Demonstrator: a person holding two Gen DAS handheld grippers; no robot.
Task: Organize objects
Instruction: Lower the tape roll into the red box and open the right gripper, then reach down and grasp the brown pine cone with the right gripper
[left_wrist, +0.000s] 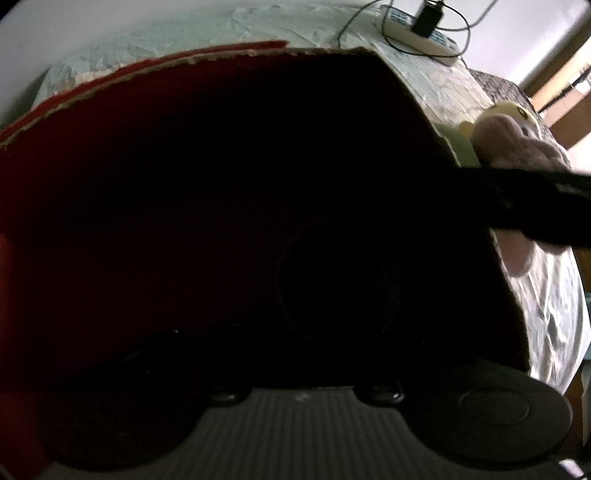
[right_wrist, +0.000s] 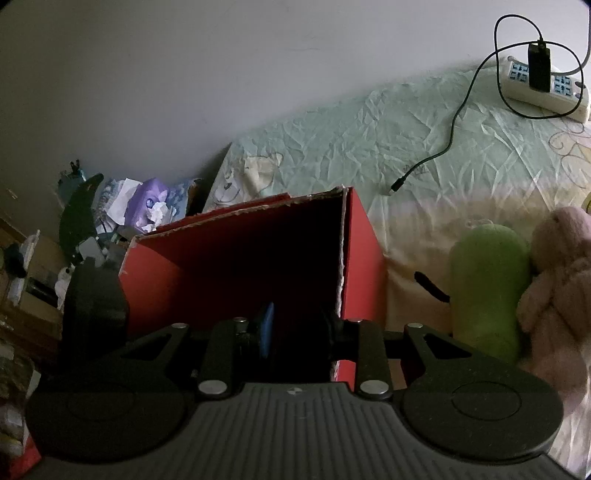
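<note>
At nine o'clock in the right wrist view, a cluttered heap with a purple tissue pack (right_wrist: 147, 201) sits against the pale wall. Just right of it, and partly in front of the box's left wall, a black gripper body, the left gripper (right_wrist: 96, 306), stands at eight o'clock; its fingers are out of sight there.

In the centre stands the open red cardboard box with torn, ragged top edges (right_wrist: 364, 254), resting on the crumpled pale green bed sheet (right_wrist: 369, 140). The right gripper (right_wrist: 295, 332) reaches into the box's dark mouth at six o'clock. Its fingers are spread fairly wide, a blue pad on the left finger (right_wrist: 266, 328) showing, the right one lost in shadow against the box wall. Nothing visible lies between them.

In the left wrist view the red box interior (left_wrist: 92, 166) fills nearly everything. The left gripper (left_wrist: 306, 369) is buried in darkness at six o'clock, so I cannot tell how far its fingers stand apart or whether they hold anything.

At three o'clock of the box, on the sheet, lies a green cylindrical plush toy (right_wrist: 487, 288), touching a pink plush animal (right_wrist: 557, 288) on its right. At one o'clock, a white power strip with a black adapter plugged in (right_wrist: 543, 85) trails a black cable (right_wrist: 454, 125).
</note>
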